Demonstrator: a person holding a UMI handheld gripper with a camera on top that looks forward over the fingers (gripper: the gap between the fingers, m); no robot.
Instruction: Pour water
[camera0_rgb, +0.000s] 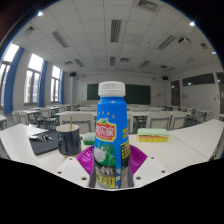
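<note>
A plastic bottle (112, 125) with a blue cap and a blue-green label stands upright between my fingers, filling the middle of the view. Both magenta pads (88, 156) press against its lower sides, so my gripper (112, 165) is shut on it. A dark cup (68, 139) stands on the white table (180, 155) to the left of the bottle, a little beyond the fingers.
A black flat object (44, 143) lies left of the cup. A yellow-green sponge-like block (155, 132) lies to the right of the bottle. Rows of classroom desks and chairs and a chalkboard (118, 92) stand beyond the table.
</note>
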